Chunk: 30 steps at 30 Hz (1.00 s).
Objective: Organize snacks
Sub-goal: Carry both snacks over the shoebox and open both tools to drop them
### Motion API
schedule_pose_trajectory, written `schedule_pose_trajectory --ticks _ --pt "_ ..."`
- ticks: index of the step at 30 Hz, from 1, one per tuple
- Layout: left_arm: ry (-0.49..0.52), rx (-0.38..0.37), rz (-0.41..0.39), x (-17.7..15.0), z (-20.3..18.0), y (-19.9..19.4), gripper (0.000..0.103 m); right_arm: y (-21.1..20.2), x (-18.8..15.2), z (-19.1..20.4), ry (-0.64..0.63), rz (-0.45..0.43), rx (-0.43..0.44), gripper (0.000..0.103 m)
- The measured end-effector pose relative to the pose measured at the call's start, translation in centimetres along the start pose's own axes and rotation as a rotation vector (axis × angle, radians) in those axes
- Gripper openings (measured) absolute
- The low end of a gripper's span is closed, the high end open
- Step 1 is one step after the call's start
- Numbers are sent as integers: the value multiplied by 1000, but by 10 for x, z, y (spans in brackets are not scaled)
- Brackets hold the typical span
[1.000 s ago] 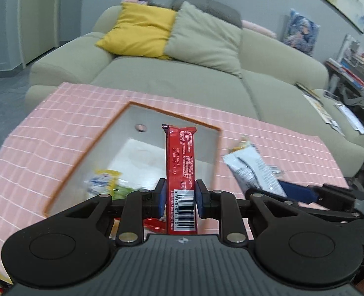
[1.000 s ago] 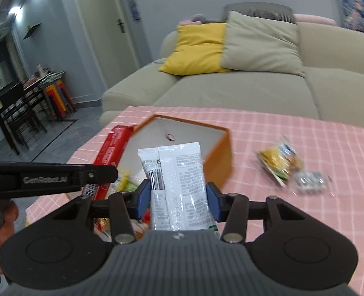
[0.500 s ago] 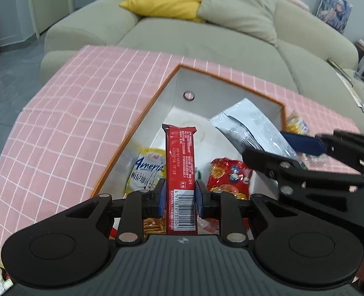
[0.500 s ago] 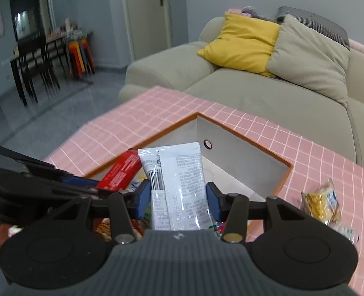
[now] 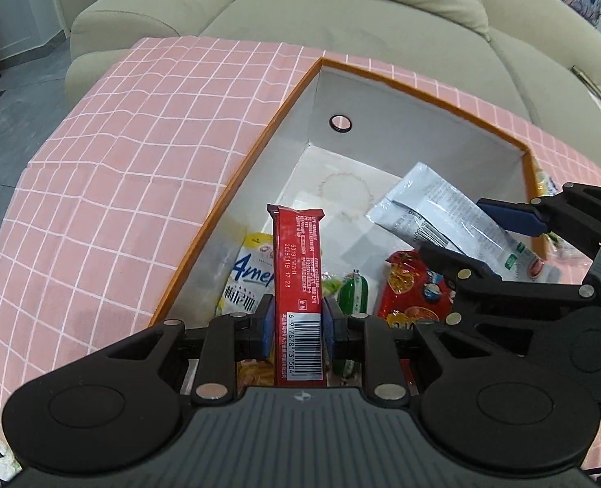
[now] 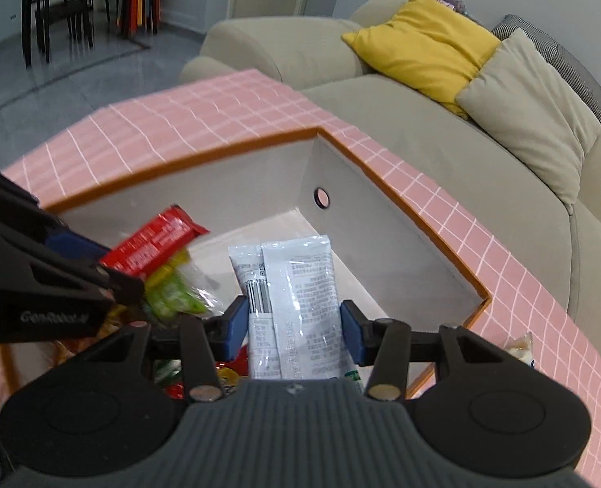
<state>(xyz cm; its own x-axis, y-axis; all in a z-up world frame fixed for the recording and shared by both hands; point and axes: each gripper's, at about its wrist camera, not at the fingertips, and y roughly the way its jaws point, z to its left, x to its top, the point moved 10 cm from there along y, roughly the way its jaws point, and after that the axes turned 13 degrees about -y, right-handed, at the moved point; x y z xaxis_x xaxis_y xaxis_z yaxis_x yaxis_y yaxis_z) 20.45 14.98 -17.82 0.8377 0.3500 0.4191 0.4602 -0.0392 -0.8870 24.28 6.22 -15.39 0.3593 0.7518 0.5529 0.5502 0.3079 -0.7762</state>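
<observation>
Drop-off step. Left gripper [image 5: 298, 321] jaws pinched a red bar [image 5: 298, 268]; right gripper [image 6: 294, 327] jaws pinched a silver packet [image 6: 296, 297]. Both hung over the box [image 5: 402, 81] on the worktop, above snacks inside. Next, probably: spread jaws, release.

The left gripper [image 5: 299, 321] points forward and downward, its two blue-padded fingers [image 5: 264, 325] closed from either side on a narrow red bar held upright between them. The right gripper [image 6: 294, 327] is likewise angled downward, its blue pads [image 6: 235, 327] set wider apart and clamped on a flat silver packet. In the left wrist view the right gripper [image 5: 499, 240] sits close beside the left, angled inward.
</observation>
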Motion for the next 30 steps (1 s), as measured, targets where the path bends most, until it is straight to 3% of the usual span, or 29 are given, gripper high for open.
schedule_pose_trajectory --ticks 12,18,25,30 --pt "28 52 38 8 -1 28 27 39 -17 3 -58 106 12 46" --pt "30 62 41 8 0 31 29 37 -21 2 -46 101 22 48" --pt "30 65 18 9 -1 18 57 24 -16 -6 -22 79 4 59" --pt "5 52 -16 14 -2 1 65 8 -12 -15 17 55 -7 70"
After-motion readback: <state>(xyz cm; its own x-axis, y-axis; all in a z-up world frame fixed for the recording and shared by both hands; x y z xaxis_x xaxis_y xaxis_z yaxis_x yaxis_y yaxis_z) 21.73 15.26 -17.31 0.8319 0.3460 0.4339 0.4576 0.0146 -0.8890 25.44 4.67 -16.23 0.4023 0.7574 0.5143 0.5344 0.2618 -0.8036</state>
